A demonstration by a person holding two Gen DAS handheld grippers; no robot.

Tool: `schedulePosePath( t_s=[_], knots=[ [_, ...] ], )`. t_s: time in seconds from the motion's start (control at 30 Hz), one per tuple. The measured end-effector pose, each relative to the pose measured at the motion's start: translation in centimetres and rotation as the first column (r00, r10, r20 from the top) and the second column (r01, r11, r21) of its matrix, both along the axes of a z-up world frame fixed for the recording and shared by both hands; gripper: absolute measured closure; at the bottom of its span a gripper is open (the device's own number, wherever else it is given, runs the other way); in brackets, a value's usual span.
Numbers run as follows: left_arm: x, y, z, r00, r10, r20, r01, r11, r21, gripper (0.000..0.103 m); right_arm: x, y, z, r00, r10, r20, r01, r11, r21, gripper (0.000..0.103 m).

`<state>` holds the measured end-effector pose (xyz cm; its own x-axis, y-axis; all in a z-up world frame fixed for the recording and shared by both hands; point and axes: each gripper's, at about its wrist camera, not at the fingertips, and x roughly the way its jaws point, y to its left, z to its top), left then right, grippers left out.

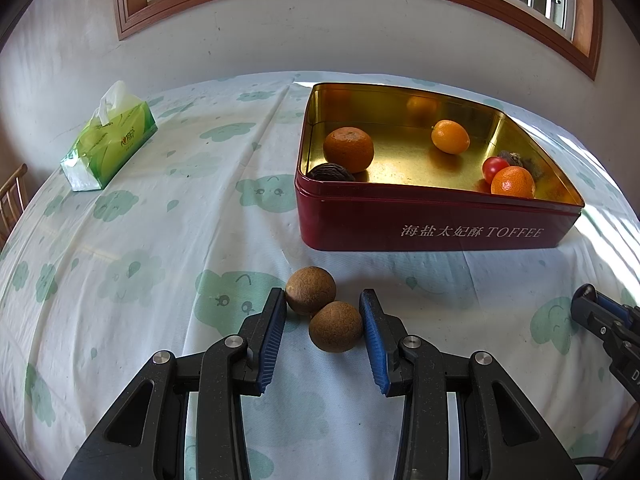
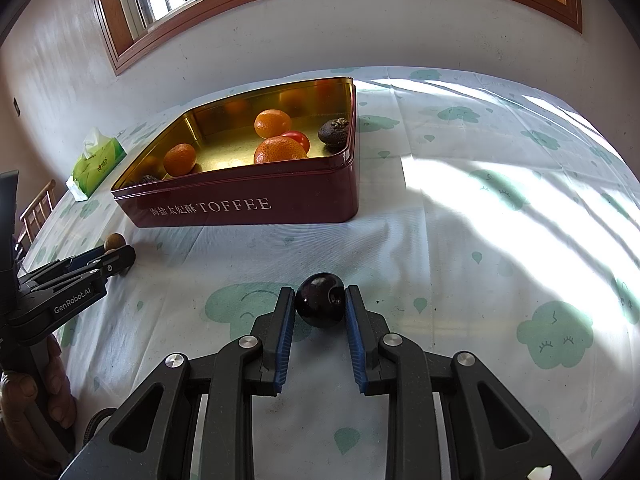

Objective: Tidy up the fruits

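Observation:
Two brown longans, one farther (image 1: 311,289) and one nearer (image 1: 335,325), lie side by side on the tablecloth between the blue pads of my left gripper (image 1: 322,294). Its left pad touches the farther longan and its right pad the nearer one, so it is shut on the pair. My right gripper (image 2: 319,292) is shut on a dark cherry (image 2: 320,300) that rests on the cloth. Behind both stands a red toffee tin (image 1: 400,220) (image 2: 240,208), open, holding two tangerines (image 1: 348,149) (image 1: 513,182), a kumquat (image 1: 450,136), a cherry tomato (image 1: 494,168) and dark fruits (image 1: 332,172).
A green tissue pack (image 1: 108,140) lies at the far left of the table. A wooden chair (image 1: 12,196) stands past the left edge. The wall and window run close behind the tin. A hand (image 2: 40,400) holds the left gripper's handle at the lower left.

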<state>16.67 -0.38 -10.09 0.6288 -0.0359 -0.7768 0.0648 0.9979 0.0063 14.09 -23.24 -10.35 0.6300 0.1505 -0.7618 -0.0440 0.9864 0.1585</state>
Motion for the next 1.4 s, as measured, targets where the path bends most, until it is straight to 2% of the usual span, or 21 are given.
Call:
schedulePosePath(
  t_s=[1.23,1.4],
  knots=[
    [-0.02,0.09,0.0,1.0,0.001,0.0,-0.001,1.0,-0.003,0.064,-0.05,0.02,0.02,1.0,0.0,0.001,0.0,1.0,0.0,0.08],
    [-0.08,0.15,0.03,1.0,0.005,0.004,-0.005,1.0,-0.004,0.064,0.02,0.02,0.07,1.0,0.0,-0.003,0.0,0.999,0.035,0.079]
  ],
)
